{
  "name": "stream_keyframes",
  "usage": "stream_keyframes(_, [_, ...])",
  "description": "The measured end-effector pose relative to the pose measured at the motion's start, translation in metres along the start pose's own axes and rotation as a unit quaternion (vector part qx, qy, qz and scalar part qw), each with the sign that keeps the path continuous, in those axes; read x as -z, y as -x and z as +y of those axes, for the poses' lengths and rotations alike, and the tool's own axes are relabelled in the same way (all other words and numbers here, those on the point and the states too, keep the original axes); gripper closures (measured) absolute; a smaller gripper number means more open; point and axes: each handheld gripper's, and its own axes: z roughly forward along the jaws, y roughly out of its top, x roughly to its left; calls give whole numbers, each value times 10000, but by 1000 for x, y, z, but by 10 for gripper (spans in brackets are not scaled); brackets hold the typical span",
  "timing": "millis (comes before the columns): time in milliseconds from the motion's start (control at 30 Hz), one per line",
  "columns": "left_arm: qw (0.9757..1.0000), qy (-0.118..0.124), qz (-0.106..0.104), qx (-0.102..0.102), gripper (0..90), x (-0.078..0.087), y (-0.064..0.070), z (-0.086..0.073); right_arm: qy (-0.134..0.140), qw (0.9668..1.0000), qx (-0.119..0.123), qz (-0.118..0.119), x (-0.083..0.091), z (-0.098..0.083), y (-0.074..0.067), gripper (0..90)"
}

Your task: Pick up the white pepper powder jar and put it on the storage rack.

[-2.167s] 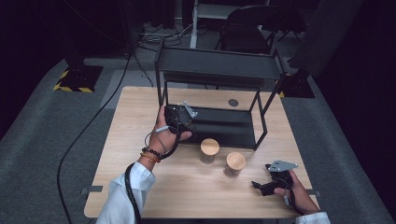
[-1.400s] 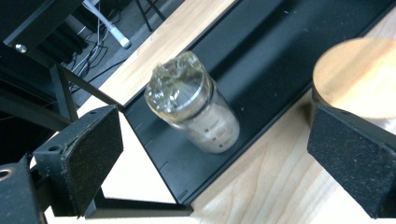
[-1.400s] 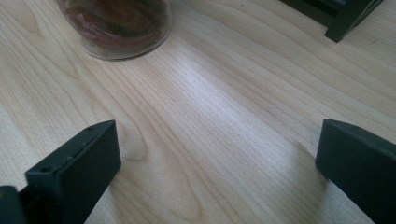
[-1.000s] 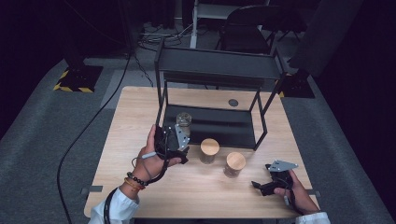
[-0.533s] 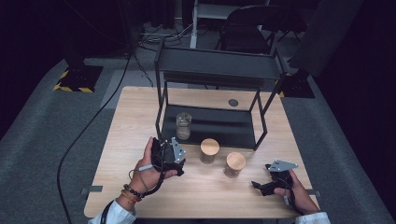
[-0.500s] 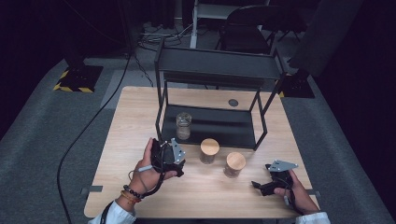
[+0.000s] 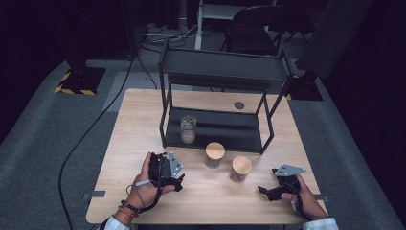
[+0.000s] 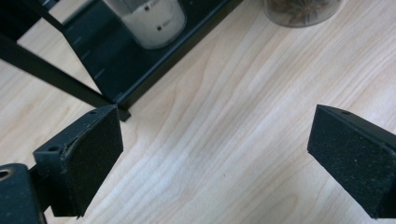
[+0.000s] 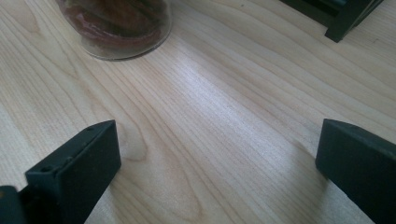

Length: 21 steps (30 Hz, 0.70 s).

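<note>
A: Entry — your left hand-held gripper (image 7: 179,181) stood released, jaws wide apart over bare wood, nothing between them. What did you take the nearest thing to be?

B: The glass jar (image 7: 188,129) on the lower shelf (image 7: 225,132) of the black rack (image 7: 222,72), at its front left corner. In the left gripper view the jar (image 8: 147,21) sat ahead and up-left of your jaws, well apart from them, with pale contents.

A: Handling?

B: You should have judged it rigid, smooth and breakable — likely slippery on the foam pads, with moderate weight from the fill. No lid could be made out on it, so a tilt could have spilled. A hold across the straight wall at mid-height looked safest; the rack's upright post beside it left little room on that side.

A: And the right side?

B: Your right hand-held gripper (image 7: 262,190) also stood released, resting on the surface (image 7: 143,110) near its front right edge. Two cork-lidded jars stood on the wood in front of the rack: one jar (image 7: 214,154) between your two hands, the other jar (image 7: 240,168) near the right hand-held gripper, up-left of its jaws and not touching.
</note>
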Motion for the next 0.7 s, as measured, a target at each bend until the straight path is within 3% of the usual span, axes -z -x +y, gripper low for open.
stream_keyframes(700, [9982,-186,-96,555,27,1,-4,-47,0,10000,1,0,0,0,0,0])
